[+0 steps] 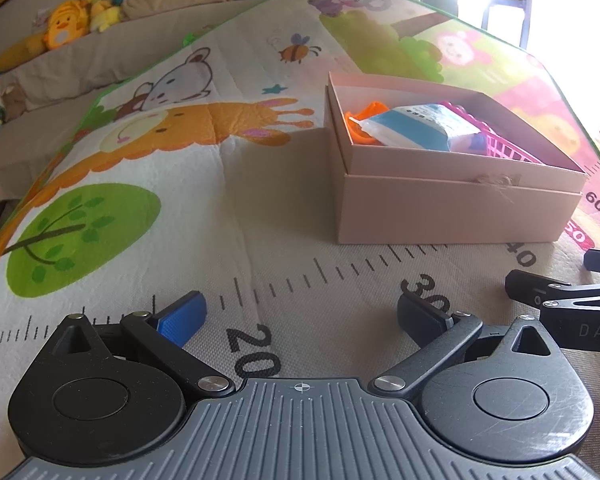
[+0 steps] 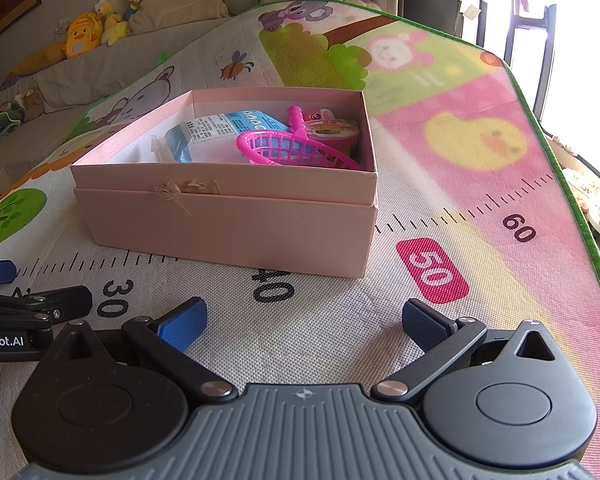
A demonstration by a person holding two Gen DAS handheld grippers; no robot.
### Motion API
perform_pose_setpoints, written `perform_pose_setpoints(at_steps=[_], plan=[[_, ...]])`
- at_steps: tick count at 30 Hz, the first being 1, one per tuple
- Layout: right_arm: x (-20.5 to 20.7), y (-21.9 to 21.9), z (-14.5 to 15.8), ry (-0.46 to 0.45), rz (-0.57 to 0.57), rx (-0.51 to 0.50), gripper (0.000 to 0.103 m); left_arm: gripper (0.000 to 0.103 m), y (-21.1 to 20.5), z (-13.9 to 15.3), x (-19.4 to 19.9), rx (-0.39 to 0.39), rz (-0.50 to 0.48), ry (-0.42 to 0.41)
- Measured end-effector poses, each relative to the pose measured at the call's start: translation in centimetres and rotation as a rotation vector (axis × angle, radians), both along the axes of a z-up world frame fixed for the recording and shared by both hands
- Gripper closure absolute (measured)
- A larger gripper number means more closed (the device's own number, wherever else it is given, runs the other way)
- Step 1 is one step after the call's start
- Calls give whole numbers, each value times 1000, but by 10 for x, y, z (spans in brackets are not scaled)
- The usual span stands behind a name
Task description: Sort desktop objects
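Note:
A pink cardboard box stands on the play mat. Inside it lie a blue and white packet, a pink plastic toy basket, an orange piece and a small red cup. My left gripper is open over the mat, short of the box and to its left, with nothing between its fingers. My right gripper is open too, just in front of the box's near wall. Each gripper shows at the edge of the other's view.
The cartoon play mat has a printed ruler along its near side. Behind it runs a couch with plush toys and cushions. A bright window is at the right, past the mat's green edge.

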State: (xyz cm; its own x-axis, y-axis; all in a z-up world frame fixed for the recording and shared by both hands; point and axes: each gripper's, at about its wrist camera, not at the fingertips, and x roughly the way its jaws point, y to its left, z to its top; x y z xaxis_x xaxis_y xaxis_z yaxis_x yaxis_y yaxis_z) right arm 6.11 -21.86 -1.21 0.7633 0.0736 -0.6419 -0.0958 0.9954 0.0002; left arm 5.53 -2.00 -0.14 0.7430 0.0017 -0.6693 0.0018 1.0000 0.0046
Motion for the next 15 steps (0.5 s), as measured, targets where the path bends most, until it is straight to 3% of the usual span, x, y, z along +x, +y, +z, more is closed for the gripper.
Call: perform_pose_setpoints(at_steps=[15], plan=[[0,0,0,0,0,0,0,0,-1,1,1,3,-17,6]])
